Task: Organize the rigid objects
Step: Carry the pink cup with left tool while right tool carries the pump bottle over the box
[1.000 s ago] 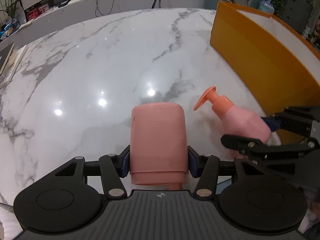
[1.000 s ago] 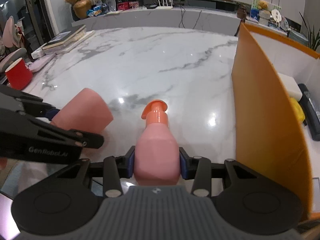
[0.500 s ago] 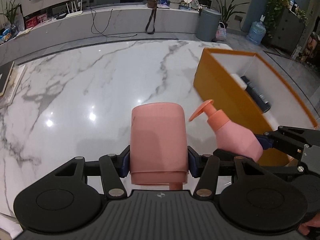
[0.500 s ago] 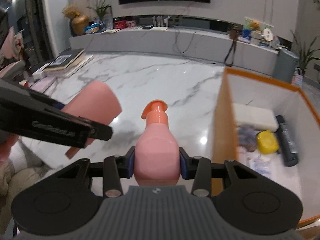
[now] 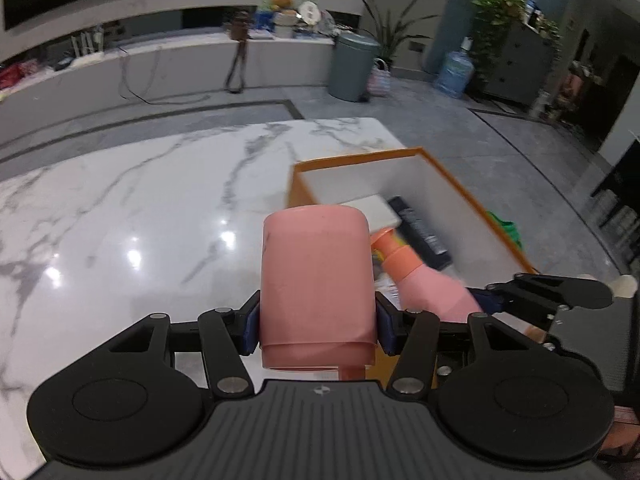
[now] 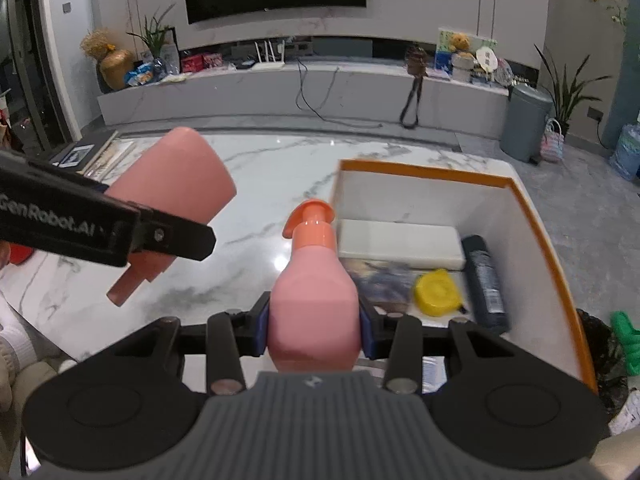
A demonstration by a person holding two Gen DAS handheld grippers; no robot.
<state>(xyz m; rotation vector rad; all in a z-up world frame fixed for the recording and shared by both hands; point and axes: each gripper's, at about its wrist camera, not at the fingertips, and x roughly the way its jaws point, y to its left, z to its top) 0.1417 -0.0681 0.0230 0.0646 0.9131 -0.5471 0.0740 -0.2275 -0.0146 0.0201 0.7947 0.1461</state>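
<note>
Above the marble table (image 5: 120,208), the left gripper (image 5: 318,322) holds a pink cup (image 5: 316,280); the right gripper (image 6: 314,330) holds a pink bottle (image 6: 314,280) beside the orange box (image 6: 556,264).

White marble tabletop (image 5: 120,208), grey veins, ceiling lights glinting off gloss. Orange box (image 6: 536,220) sits on it at right edge, white inside. Books (image 6: 86,152) stacked at far left corner. Rest of surface bare.

Left gripper (image 5: 318,322) and right gripper (image 6: 314,330) raised, tilted downward; fingers (image 5: 251,322) clamped
</note>
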